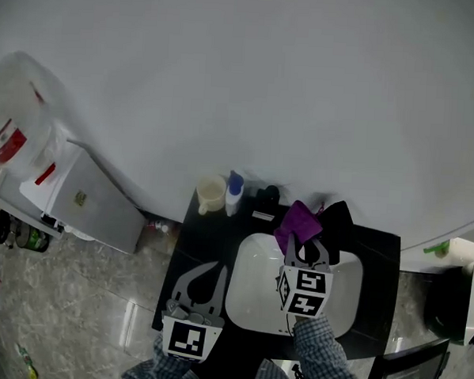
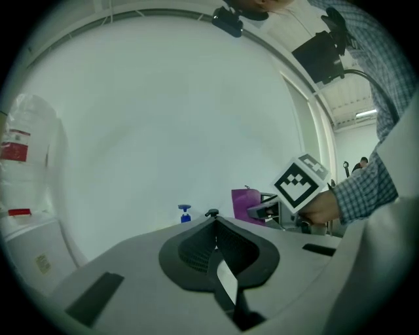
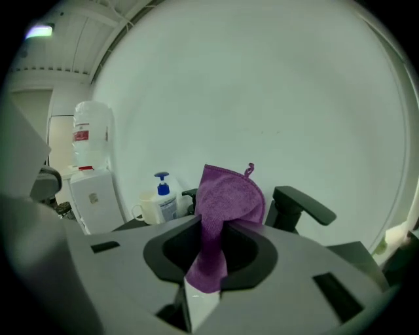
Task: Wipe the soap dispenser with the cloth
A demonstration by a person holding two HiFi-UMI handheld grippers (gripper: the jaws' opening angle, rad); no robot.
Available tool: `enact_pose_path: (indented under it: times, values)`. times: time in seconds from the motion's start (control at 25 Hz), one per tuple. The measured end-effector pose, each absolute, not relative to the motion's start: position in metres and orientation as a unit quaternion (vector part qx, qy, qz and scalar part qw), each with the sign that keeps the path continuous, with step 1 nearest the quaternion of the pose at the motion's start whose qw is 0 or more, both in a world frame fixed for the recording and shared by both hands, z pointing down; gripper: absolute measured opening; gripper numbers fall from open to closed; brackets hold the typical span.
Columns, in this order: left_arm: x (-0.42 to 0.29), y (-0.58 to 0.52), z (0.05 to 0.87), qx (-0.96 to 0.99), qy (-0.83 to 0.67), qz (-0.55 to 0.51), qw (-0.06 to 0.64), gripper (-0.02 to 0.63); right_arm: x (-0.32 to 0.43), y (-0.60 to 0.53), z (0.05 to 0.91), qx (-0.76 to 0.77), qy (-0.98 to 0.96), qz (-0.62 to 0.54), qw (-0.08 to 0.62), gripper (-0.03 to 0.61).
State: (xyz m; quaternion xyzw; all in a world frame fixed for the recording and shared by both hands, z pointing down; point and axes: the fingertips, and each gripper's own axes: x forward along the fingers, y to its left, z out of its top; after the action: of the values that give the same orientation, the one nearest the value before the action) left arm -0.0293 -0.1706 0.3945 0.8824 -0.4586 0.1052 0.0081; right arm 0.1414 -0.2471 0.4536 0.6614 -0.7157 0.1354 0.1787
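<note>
The soap dispenser (image 1: 234, 191), white with a blue pump, stands at the back of the black counter next to a cream cup (image 1: 210, 195). My right gripper (image 1: 304, 239) is over the back of the white sink (image 1: 251, 292), shut on a purple cloth (image 1: 299, 221) that sticks up out of the jaws. In the right gripper view the cloth (image 3: 226, 203) fills the jaws of that gripper (image 3: 208, 252), and the dispenser (image 3: 163, 196) is to the left, apart from it. My left gripper (image 1: 215, 265) hangs over the counter's front left, shut and empty (image 2: 213, 224); past it only the dispenser's blue pump (image 2: 184, 212) shows.
A black faucet (image 1: 336, 222) rises just right of the cloth, close to it (image 3: 302, 204). A white water cooler (image 1: 86, 201) with a big bottle (image 1: 14, 125) stands left of the counter. A pale wall runs behind everything. A dark chair (image 1: 413, 376) is at the lower right.
</note>
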Motion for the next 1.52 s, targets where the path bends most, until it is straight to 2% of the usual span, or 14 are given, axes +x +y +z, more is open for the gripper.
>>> enact_pose_path:
  times: [0.36,0.88,1.36,1.52]
  values:
    - [-0.034,-0.147,0.383,0.901,-0.426,0.081,-0.005,0.002,0.132,-0.176,0.443,0.691,-0.69,0.153,0.148,0.08]
    - [-0.043,-0.098,0.369,0.906,-0.413,0.085,-0.031,0.002,0.119,-0.122,0.403,0.687,-0.708,0.116,0.113,0.08]
    - [0.001,0.042,0.37,0.909,-0.407,0.088,-0.03,0.002,0.136,0.022,0.381,0.668,-0.733,0.093,0.088,0.08]
    - [0.014,0.089,0.371,0.907,-0.415,0.069,-0.004,0.002,0.143,0.074,0.385,0.66,-0.741,0.092,0.089,0.08]
